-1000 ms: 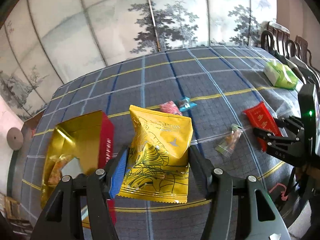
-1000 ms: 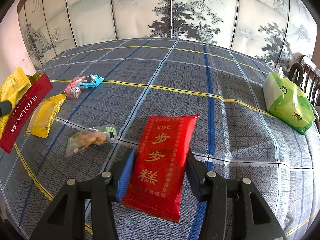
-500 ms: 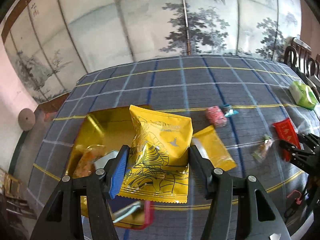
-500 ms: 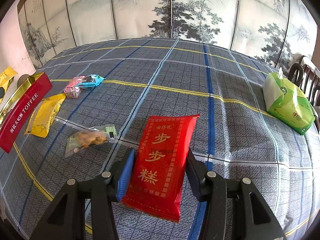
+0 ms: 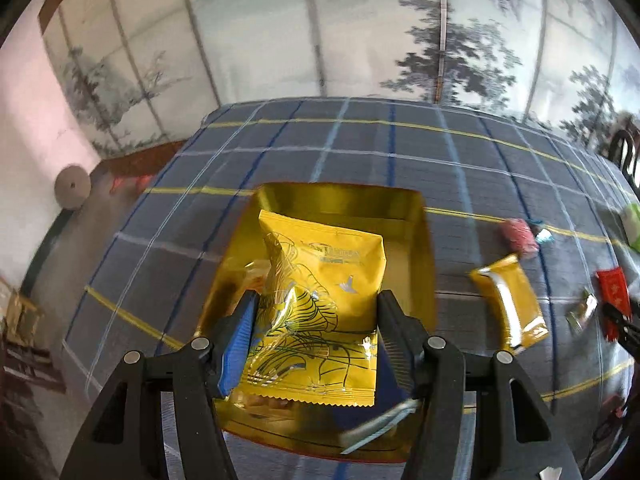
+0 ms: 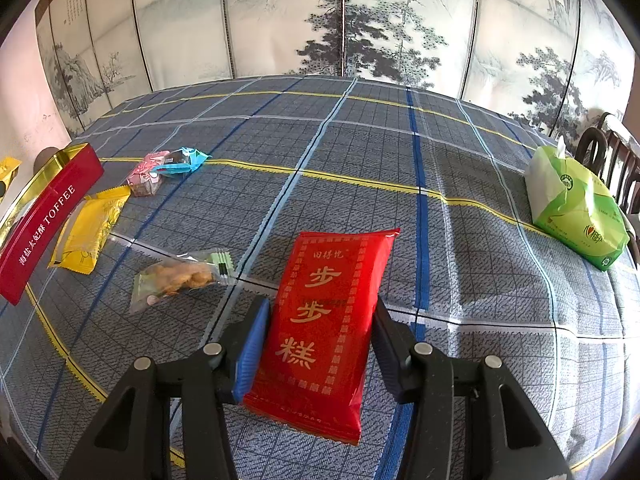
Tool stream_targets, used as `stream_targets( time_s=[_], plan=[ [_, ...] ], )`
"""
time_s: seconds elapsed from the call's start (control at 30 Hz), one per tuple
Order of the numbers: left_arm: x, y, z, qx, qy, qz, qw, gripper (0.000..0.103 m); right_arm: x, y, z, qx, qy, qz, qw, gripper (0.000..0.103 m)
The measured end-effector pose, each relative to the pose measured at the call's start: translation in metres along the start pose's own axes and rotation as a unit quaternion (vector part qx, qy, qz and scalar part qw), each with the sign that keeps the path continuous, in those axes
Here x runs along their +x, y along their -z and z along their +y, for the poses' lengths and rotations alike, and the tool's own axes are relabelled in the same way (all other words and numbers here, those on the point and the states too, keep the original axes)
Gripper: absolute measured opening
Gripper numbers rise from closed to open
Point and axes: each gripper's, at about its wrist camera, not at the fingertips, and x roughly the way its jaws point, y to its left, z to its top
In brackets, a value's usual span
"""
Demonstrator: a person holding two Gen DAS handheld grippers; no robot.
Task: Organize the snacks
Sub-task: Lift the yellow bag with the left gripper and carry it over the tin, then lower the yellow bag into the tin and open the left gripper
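We note both grippers alike: left gripper (image 5: 316,320) and right gripper (image 6: 318,332) in matte black plastic, angular triangular cut-outs, round silver screws at the pivots. Each left-side jaw wears a blue pad; the opposite jaw shows dark ribbing.

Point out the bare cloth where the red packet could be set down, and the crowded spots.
Bare tablecloth runs from the red packet in the right gripper back to the painted screen, and right toward the green tissue pack. The left is crowded: clear cookie packet, yellow packet, pink and blue candies, red toffee box.
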Motion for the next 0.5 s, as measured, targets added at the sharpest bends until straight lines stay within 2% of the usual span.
stream_targets(
  time_s=[0.17, 0.5],
  plan=[
    [0.013, 0.003, 0.025, -0.015, -0.011, 0.020, 0.9996, 0.055, 0.000, 0.000, 0.000, -0.001, 0.000, 0.000, 1.000, 0.051],
    [0.035, 0.022, 0.033, -0.004, -0.018, 0.053, 0.9984, 0.055, 0.000, 0.000, 0.001, -0.002, 0.002, 0.000, 1.000, 0.051]
  ],
)
